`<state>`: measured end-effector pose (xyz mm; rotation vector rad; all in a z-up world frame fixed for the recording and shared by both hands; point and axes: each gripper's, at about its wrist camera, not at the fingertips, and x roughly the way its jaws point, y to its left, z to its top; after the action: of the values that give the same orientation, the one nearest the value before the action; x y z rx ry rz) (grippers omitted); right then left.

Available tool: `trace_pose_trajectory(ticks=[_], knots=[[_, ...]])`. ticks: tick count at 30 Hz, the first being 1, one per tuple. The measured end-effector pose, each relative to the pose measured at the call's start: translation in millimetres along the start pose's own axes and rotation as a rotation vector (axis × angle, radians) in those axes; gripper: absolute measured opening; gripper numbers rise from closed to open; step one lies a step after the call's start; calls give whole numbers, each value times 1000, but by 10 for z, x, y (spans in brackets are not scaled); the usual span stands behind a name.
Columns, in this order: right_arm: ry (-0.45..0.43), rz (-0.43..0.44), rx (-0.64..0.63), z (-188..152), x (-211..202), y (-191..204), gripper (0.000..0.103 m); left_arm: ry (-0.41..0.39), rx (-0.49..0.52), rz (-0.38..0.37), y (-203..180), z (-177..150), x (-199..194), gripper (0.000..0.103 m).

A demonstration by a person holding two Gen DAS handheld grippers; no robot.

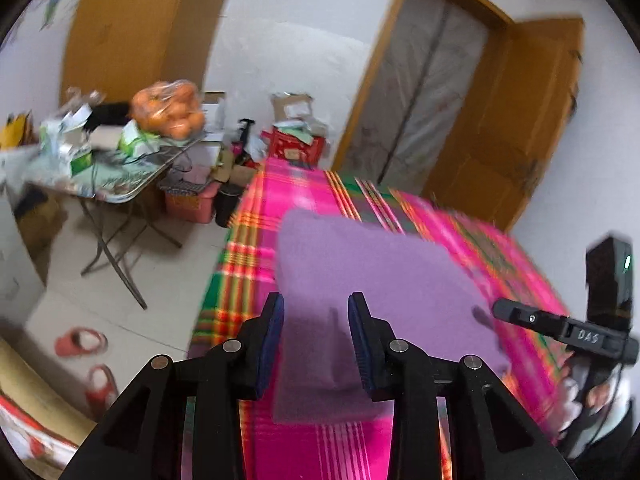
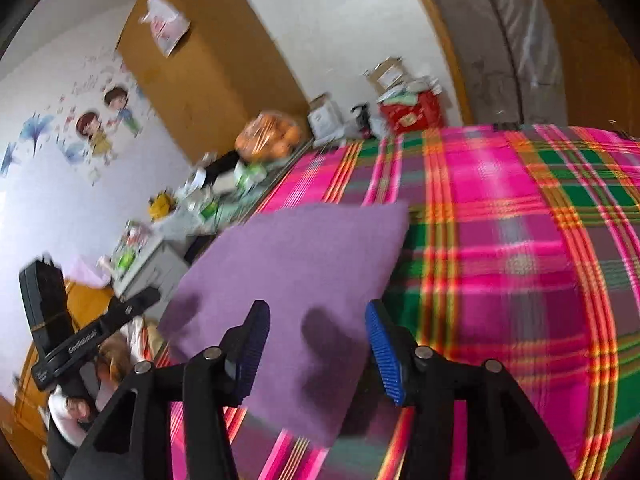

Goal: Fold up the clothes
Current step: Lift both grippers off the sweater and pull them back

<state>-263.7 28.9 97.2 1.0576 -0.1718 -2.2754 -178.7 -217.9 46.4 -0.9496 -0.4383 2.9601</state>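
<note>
On the plaid bedspread (image 1: 256, 248), left wrist view: a purple cloth (image 1: 372, 280) lies flat in a folded rectangle, far edge toward the doorway (image 1: 420, 80), near edge running under the camera. Left gripper (image 1: 316, 334) hovers over the near end of the cloth, jaws parted wide, blue pads (image 1: 274, 328) either side of the fabric with clear gaps; nothing held. Its shadow falls on the cloth between the fingers. Right gripper (image 1: 500, 309) enters from the right edge, its tip over the cloth's right side, a person's hand (image 1: 596, 396) on its handle; jaw spread cannot be judged from this angle. Far left: folding table (image 1: 120, 188) carrying a bag of oranges (image 1: 170, 110) and clutter. Red slippers (image 1: 80, 342) on the floor, near left. Frame is motion-blurred.

Right wrist view: the same purple cloth (image 2: 288, 276) lies on the bedspread (image 2: 500, 260), one corner pointing far right. Right gripper (image 2: 318, 344) sits above the cloth's near right part, jaws apart, blue pads (image 2: 386, 356) not touching fabric; empty. Two dark shadows fall on the cloth. Left gripper (image 2: 150, 296) shows at the left, beside the cloth's left edge. Wall stickers (image 2: 104, 120) of cartoon children far left; wooden wardrobe (image 2: 208, 60) behind the oranges (image 2: 270, 136).
</note>
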Motion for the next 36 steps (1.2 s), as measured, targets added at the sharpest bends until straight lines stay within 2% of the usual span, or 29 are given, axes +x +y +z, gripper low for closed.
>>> trace_pose_trajectory(ticks=[1,3,5,9,12,16,19,23,28,31,34,36], knots=[[17,-5,-18,-31,0,53,43,30,28,10,-60,-42,63,35],[44,-73,-98,-116,22,180,39,82,55,43,-80,-88,196,35],[54,-85,-97,-162,35,172,39,135,81,75,-99,-134,327,35],[72,-102,-81,-249,59,135,44,128,44,44,14,-165,306,35],[86,-114,-70,-314,77,108,45,124,71,69,-40,-210,255,35],[88,-162,-118,-364,57,209,43,123,104,98,-130,-264,213,35],[95,-170,-126,-381,63,235,42,131,80,78,-112,-275,184,35],[91,-165,-124,-385,13,237,36,126,59,54,-64,-273,169,35],[102,-177,-150,-391,95,246,37,132,54,50,-64,-258,199,35],[98,-157,-118,-385,79,192,37,132,56,54,-93,-261,197,35],[103,-179,-106,-437,8,220,37,116,75,75,-157,-295,122,35],[110,-197,-106,-506,-57,266,37,116,75,56,-208,-333,11,36]])
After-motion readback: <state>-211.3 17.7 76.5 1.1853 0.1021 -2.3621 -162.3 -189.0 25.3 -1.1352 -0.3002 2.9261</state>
